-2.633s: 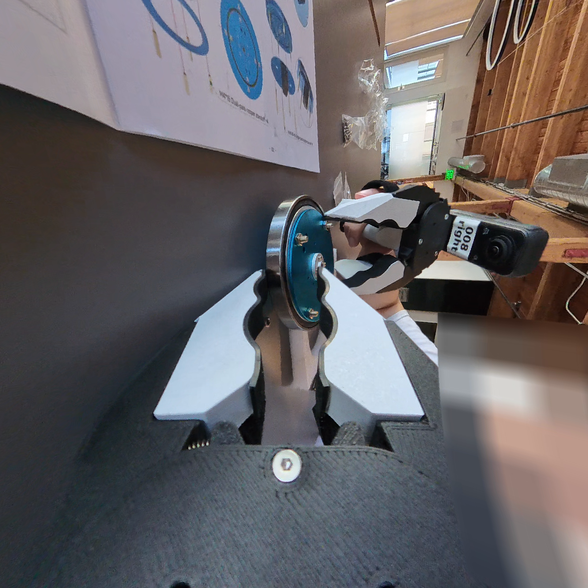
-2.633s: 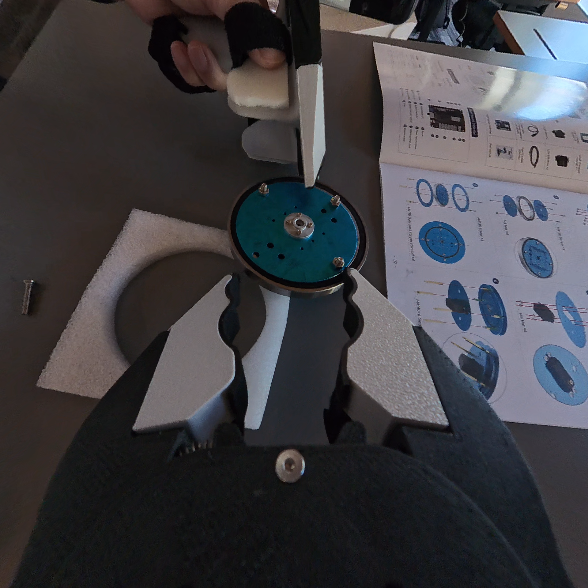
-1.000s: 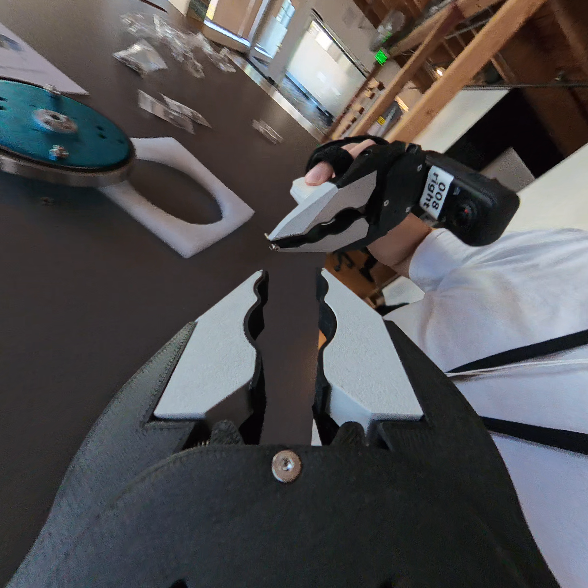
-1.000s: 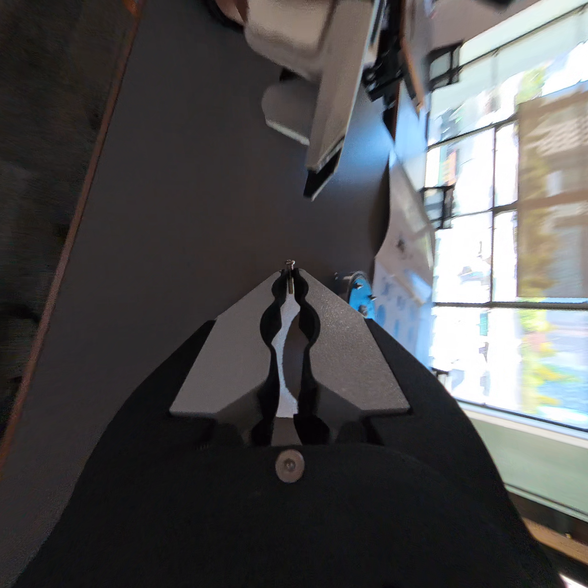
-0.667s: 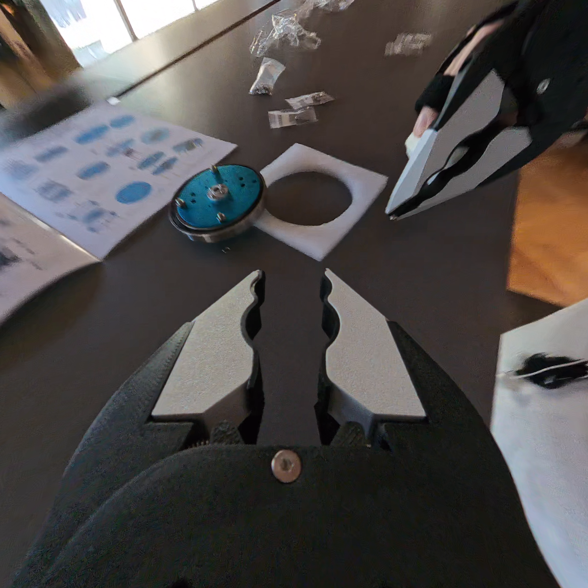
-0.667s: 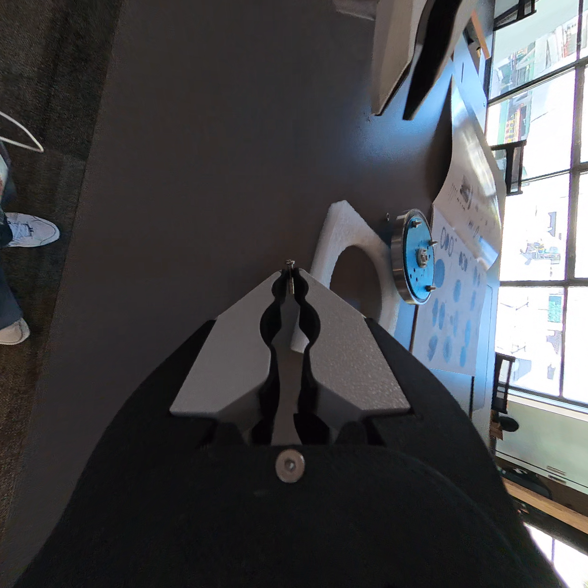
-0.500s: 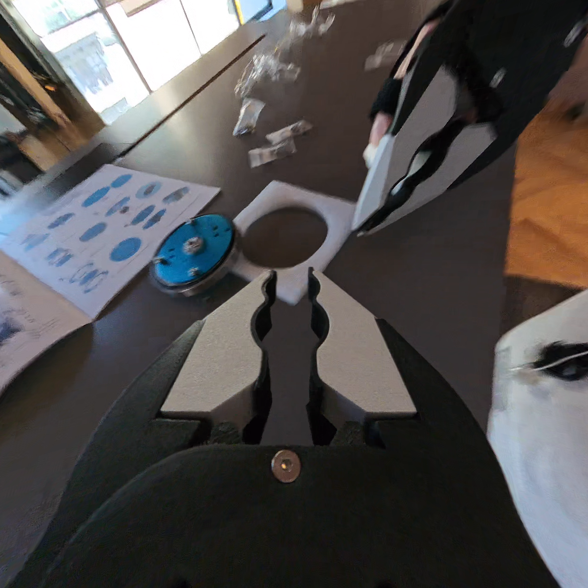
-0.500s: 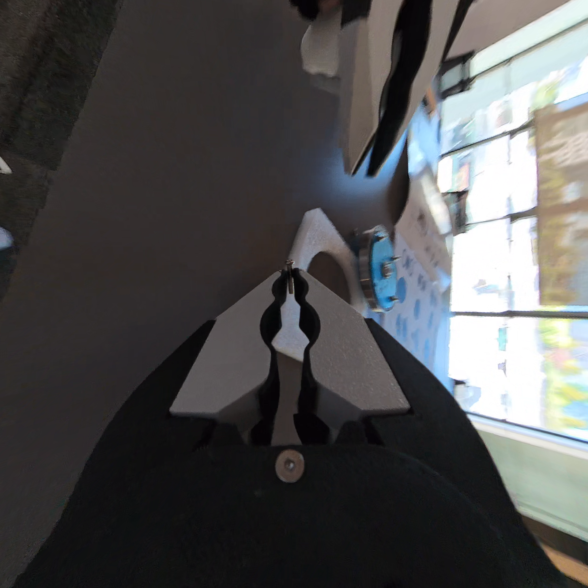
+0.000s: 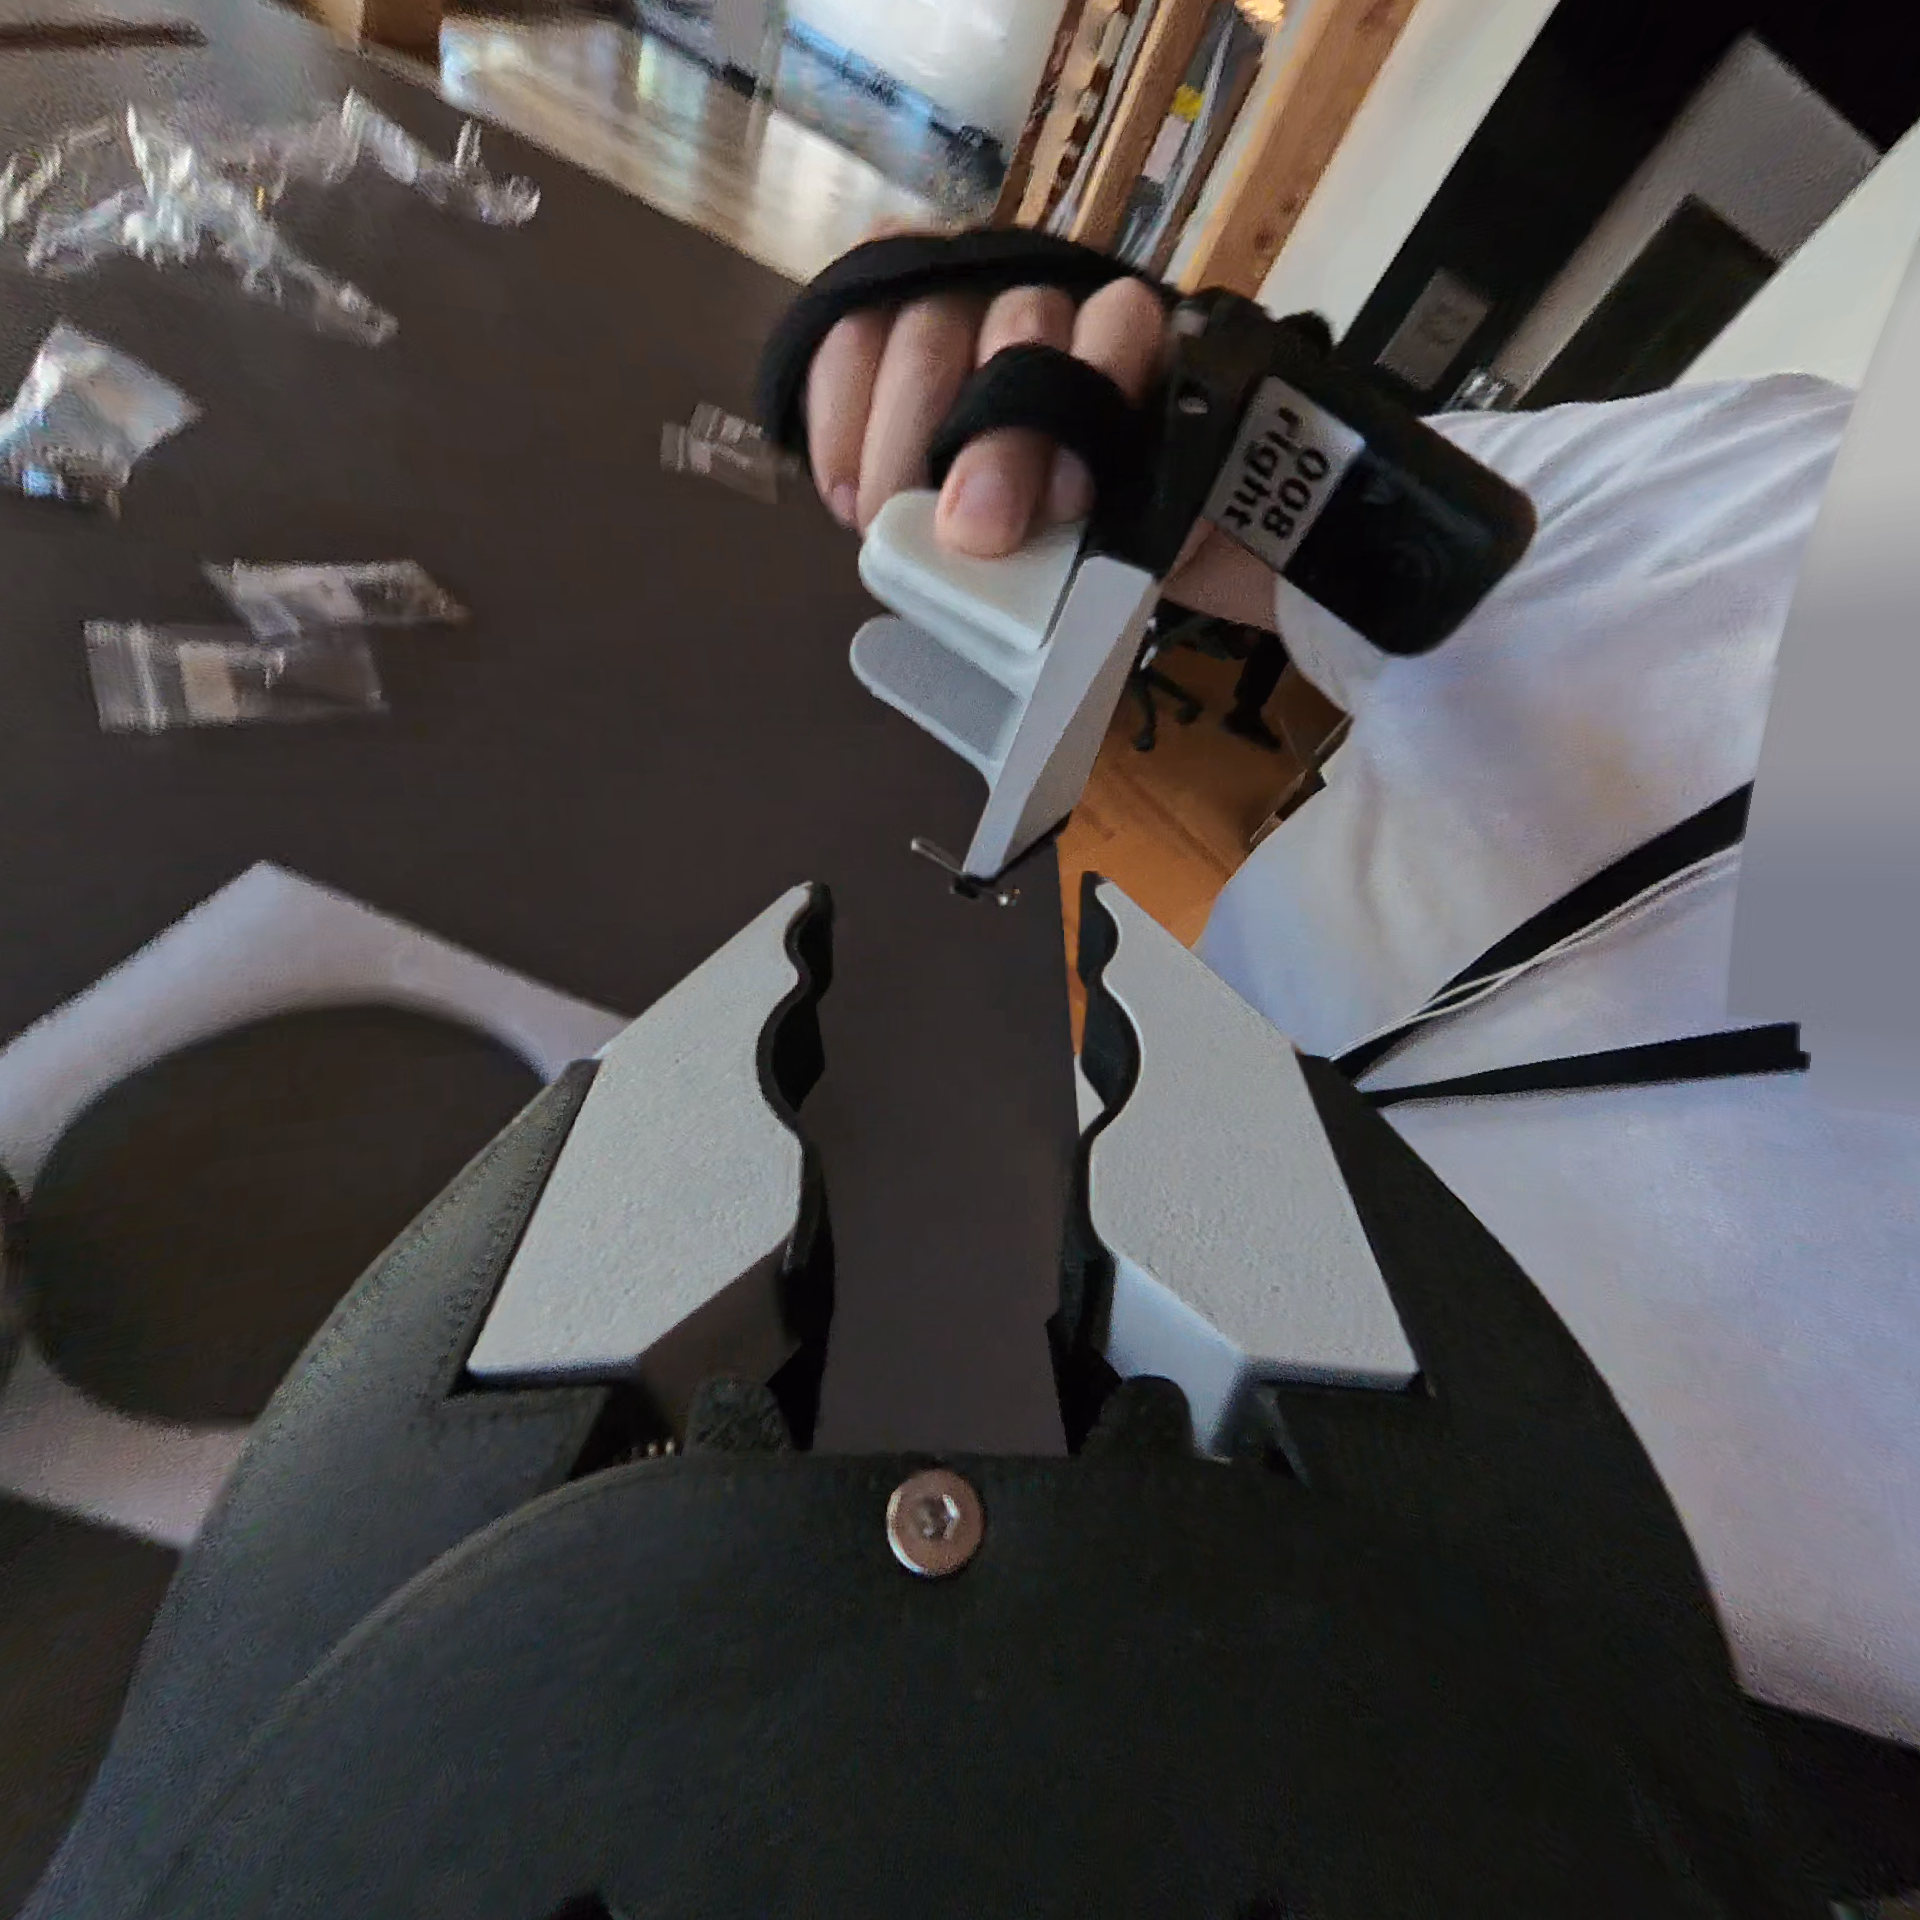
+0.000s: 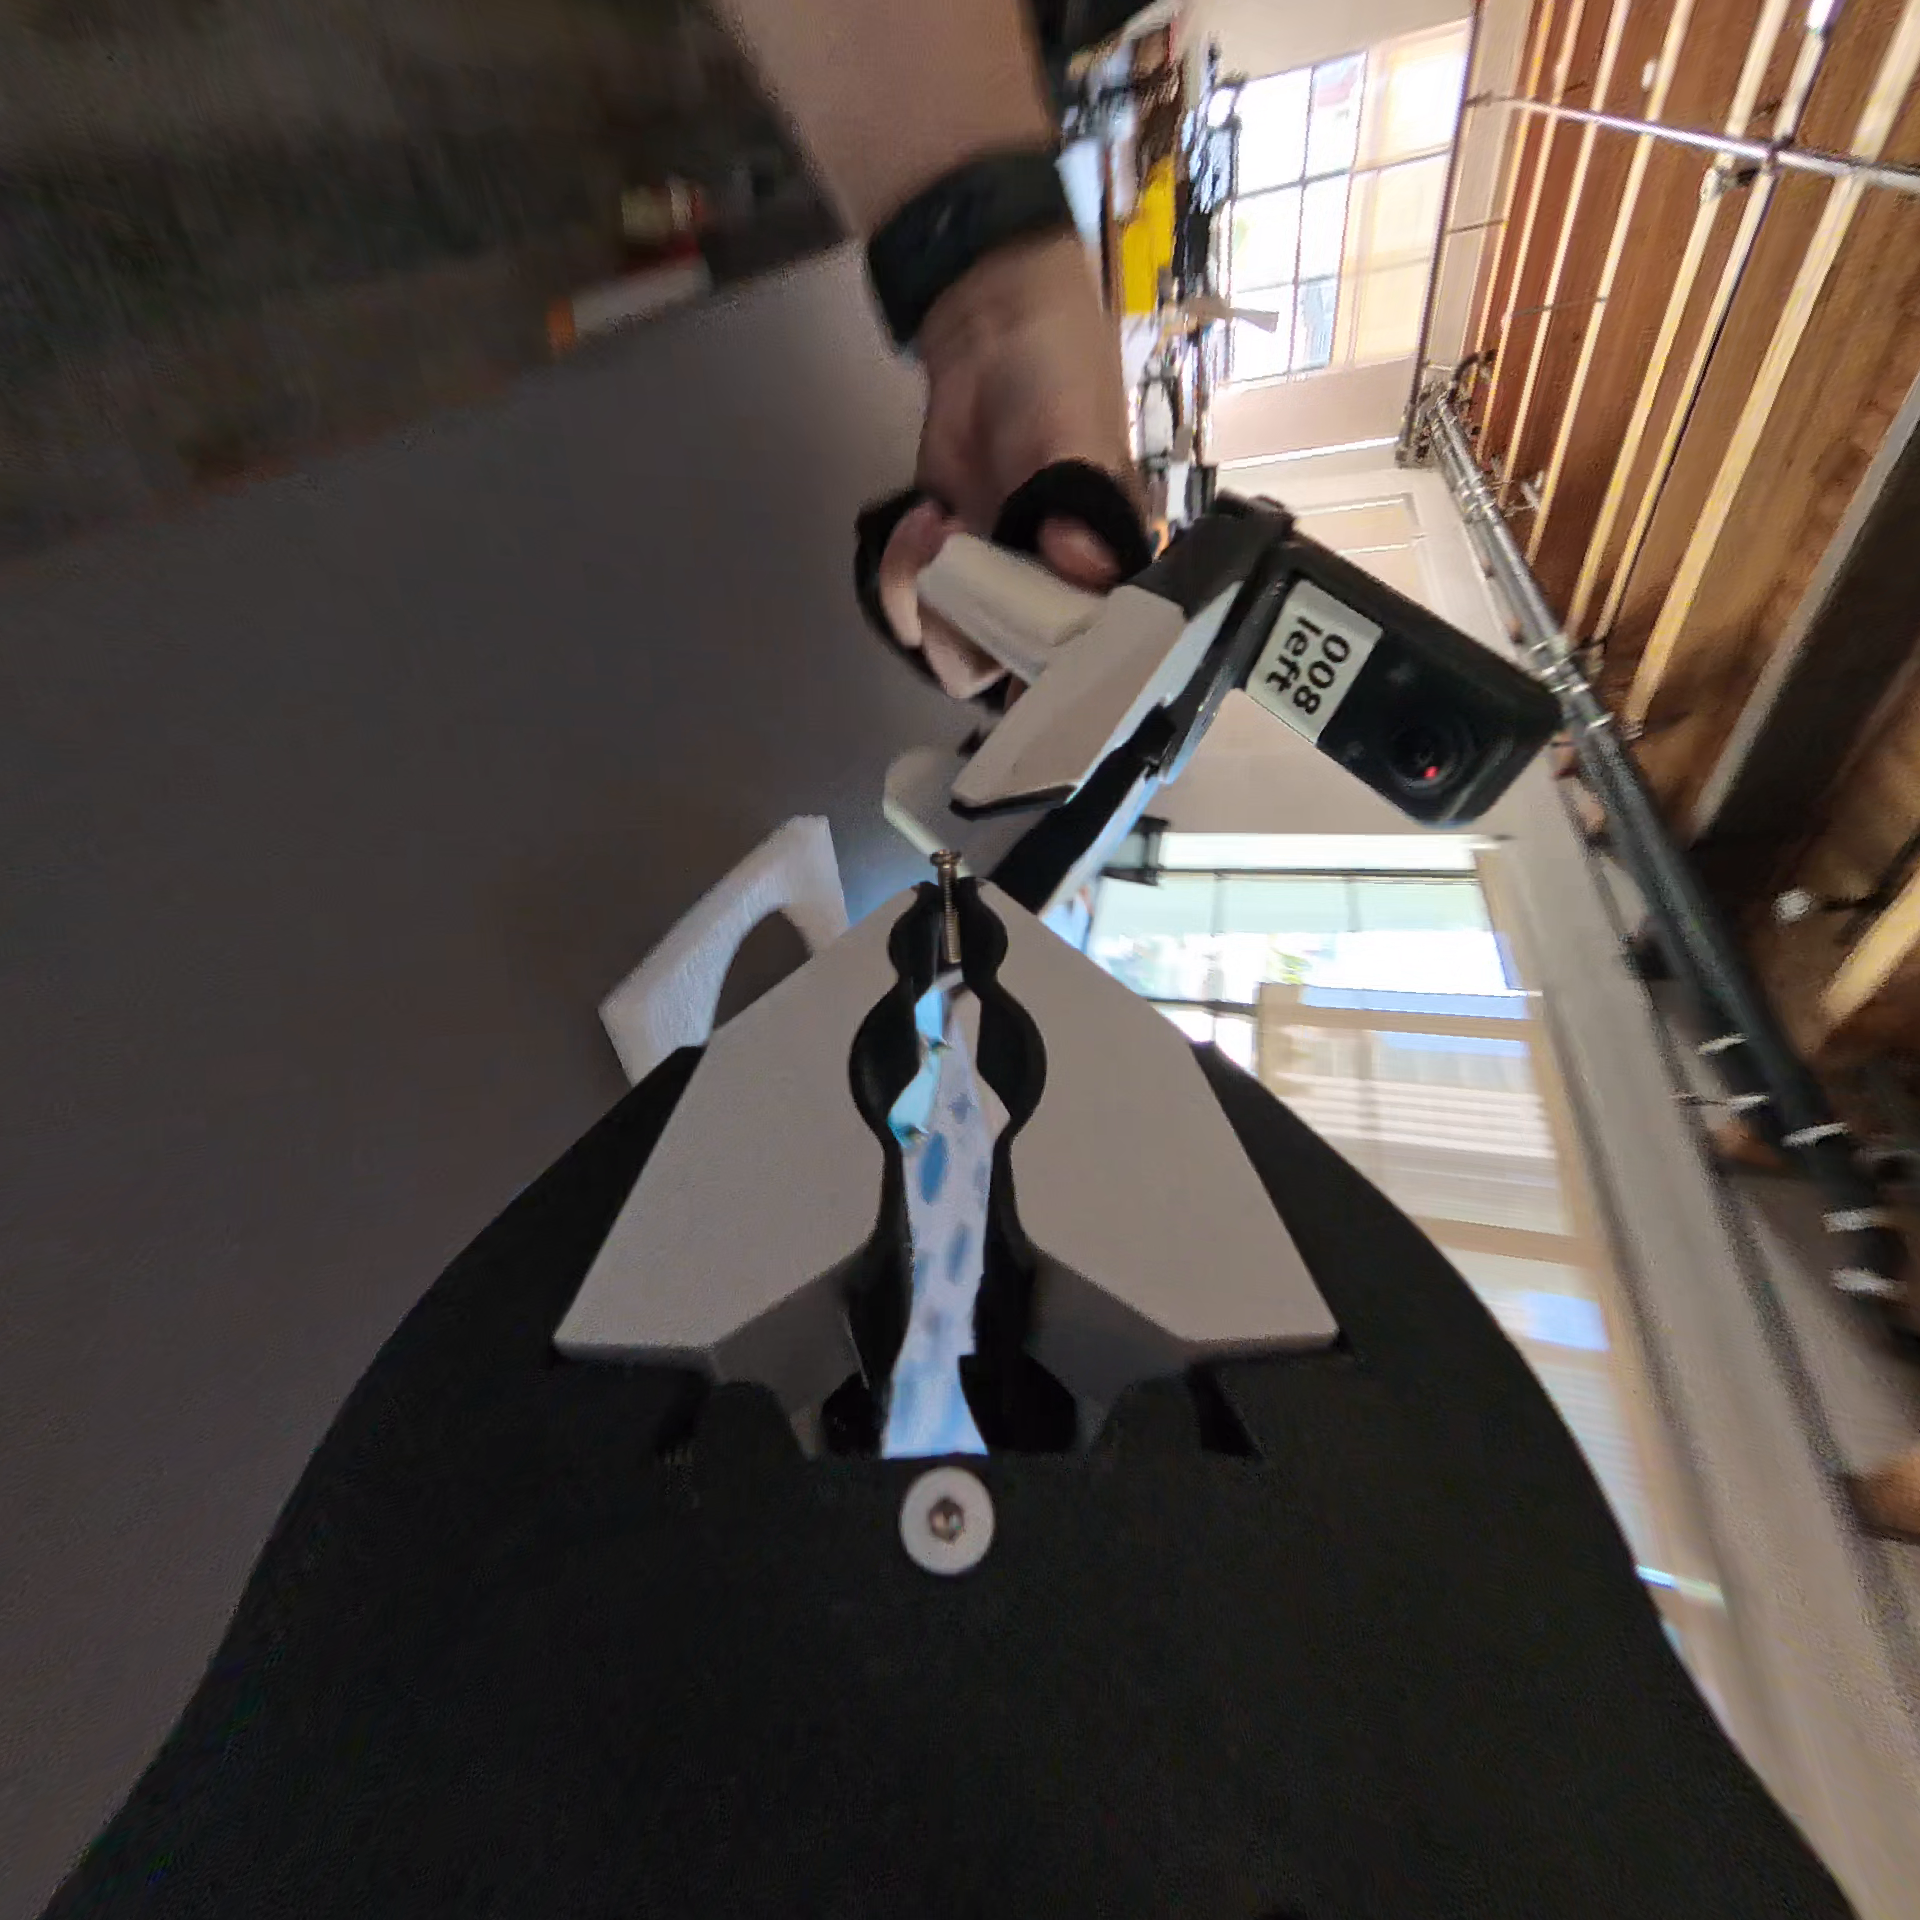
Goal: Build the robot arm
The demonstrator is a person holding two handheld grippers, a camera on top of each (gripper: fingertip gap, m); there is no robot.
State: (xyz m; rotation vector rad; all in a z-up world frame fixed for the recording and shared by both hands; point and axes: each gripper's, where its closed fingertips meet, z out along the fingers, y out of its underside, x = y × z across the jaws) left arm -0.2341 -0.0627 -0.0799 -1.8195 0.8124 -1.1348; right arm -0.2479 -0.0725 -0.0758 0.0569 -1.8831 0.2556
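Note:
My right gripper is shut on a small silver screw, pinched upright at its very tips. In the left wrist view the right gripper points down in a gloved hand, and the screw sticks out sideways at its tip. My left gripper is open and empty, and its tips sit just below and to either side of that screw. In the right wrist view the left gripper hangs close above the screw.
A white foam frame with a round hole lies on the dark table at the left; it also shows in the right wrist view. Several clear plastic bags lie farther back. A white-sleeved arm fills the right. The grippers are tip to tip, or close to it.
My left gripper let go of the blue disc, which lay on the table in earlier frames. My right gripper closed on the screw. Both swung round until their tips met, and the left opened wider.

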